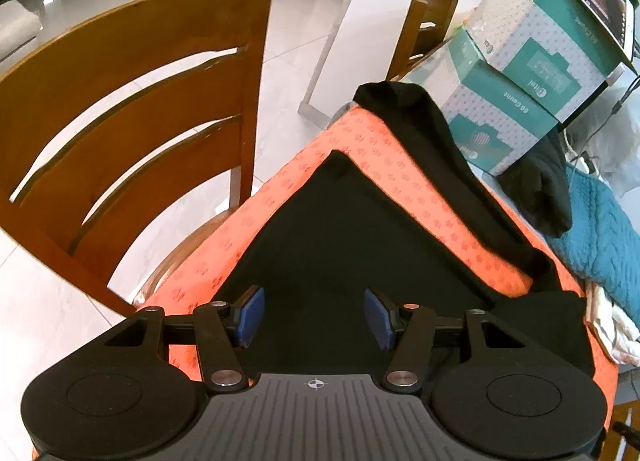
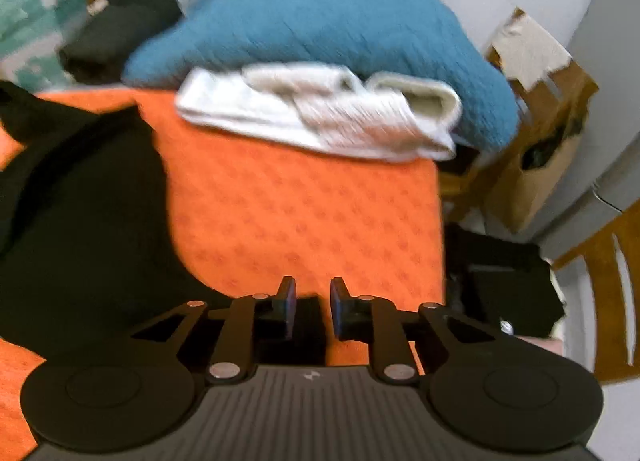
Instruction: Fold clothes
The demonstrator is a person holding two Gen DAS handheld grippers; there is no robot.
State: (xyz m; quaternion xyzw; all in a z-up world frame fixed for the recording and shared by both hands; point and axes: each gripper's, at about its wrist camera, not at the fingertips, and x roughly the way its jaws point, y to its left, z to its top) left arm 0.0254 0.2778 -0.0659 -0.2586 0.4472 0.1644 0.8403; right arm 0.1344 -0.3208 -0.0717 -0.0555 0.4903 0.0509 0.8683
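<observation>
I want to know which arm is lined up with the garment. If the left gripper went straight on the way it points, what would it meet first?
The left gripper, jaws open and empty, points down at the black garment spread on the orange mat. It would likely meet that fabric first, though depth is unclear.

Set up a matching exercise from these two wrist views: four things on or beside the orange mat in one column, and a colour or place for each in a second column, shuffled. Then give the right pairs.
Things:
1. garment spread on the mat
2. knitted item
3. folded cloth
4. stacked boxes

Descriptions:
A. white, at the mat's far edge, in front of the blue knit
B. teal and pale patterned, at the far corner of the mat
C. black, lying on orange
D. blue, piled behind the white cloth

Pairs: 1-C, 2-D, 3-A, 4-B
</observation>
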